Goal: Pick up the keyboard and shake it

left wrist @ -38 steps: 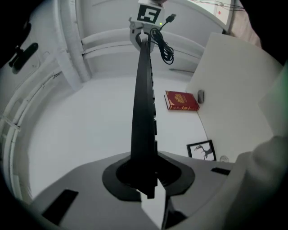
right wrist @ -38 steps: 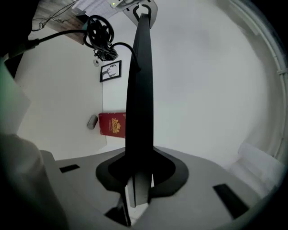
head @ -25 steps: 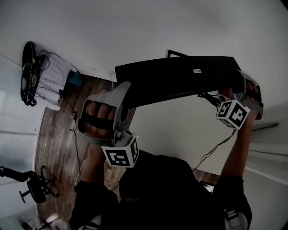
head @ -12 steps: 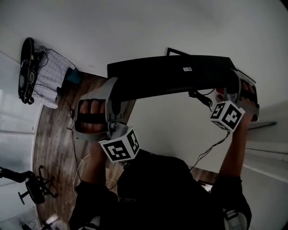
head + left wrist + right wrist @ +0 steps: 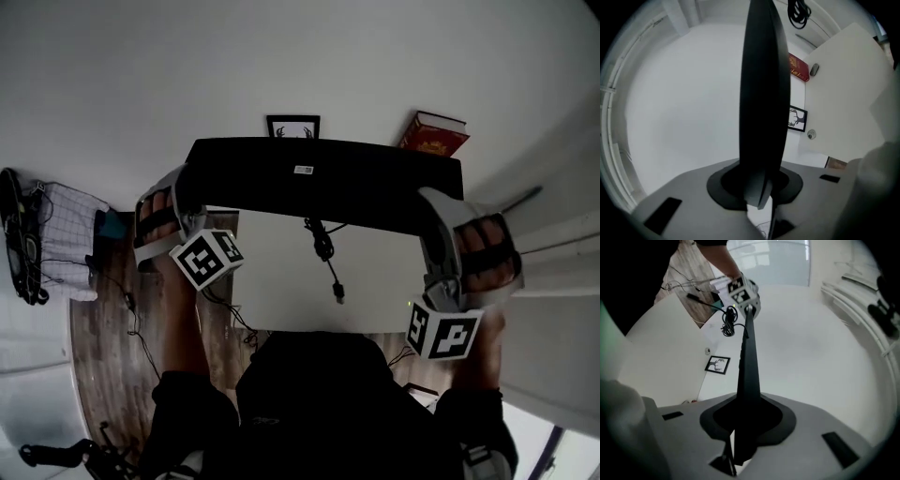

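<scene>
Keyboard lifted, gripped at both ends.
Head view: keyboard (image 5: 323, 183) spans btw left gripper (image 5: 185, 192) & right gripper (image 5: 439, 220), cable (image 5: 324, 251) dangling below. Left gripper view: jaws nearly closed, clamped on its end edge. Right gripper view: same, pinching the other end. Pick-up done; shake prob. what's left.

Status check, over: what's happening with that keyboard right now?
Left gripper, right gripper shut on keyboard ends. Keyboard held aloft, cable dangling. No obstruction seen.
</scene>
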The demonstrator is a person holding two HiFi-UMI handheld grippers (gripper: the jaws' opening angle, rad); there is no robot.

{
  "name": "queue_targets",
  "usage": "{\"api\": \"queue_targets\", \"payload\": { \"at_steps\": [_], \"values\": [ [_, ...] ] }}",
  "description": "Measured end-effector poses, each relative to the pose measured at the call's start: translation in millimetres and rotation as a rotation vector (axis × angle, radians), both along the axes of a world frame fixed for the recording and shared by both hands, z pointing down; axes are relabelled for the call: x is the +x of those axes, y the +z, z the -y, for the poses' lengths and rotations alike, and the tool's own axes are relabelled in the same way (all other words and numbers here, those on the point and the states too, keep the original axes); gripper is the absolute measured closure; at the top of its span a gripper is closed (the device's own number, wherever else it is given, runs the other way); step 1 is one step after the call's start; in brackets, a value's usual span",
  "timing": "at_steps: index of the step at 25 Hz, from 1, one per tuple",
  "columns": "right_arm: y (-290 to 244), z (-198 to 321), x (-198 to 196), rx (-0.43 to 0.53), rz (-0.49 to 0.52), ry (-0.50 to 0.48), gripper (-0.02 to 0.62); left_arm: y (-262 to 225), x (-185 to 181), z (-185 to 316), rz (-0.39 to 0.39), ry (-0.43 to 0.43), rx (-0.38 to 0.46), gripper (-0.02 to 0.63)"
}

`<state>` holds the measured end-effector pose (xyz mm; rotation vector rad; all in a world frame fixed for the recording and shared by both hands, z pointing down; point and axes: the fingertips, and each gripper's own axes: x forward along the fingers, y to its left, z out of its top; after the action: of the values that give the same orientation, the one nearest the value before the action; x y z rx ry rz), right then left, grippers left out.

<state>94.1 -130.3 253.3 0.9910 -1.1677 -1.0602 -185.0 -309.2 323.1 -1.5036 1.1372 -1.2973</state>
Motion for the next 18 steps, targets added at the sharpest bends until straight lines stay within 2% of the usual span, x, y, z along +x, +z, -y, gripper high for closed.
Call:
{"api": "queue_targets", "payload": {
  "at_steps": [3,8,10,12,15,18],
  "values": [
    [-22,-42,-18,0.058,-0.017,-0.011,0.506,5,22,2,-0.025,0.062,-0.012,0.532],
    [-30,-74,-13,0.064,-0.051,0.106,0.505,12,71,5,-0.042,0.186,-0.026,0.532],
    [-26,-62,9,0.044,-0.026,0.171,0.506,5,83,11,-0.033,0.230,-0.007,0.532],
    [-19,-53,48,0.017,0.000,0.280,0.506,-8,100,3,-0.009,0.319,0.028,0.532],
    [4,-74,105,-0.026,0.032,0.468,0.508,-17,128,-48,0.028,0.482,0.070,0.531],
    [31,-90,129,-0.077,0.076,0.554,0.508,-4,140,-79,0.042,0.543,0.039,0.531]
  ]
}}
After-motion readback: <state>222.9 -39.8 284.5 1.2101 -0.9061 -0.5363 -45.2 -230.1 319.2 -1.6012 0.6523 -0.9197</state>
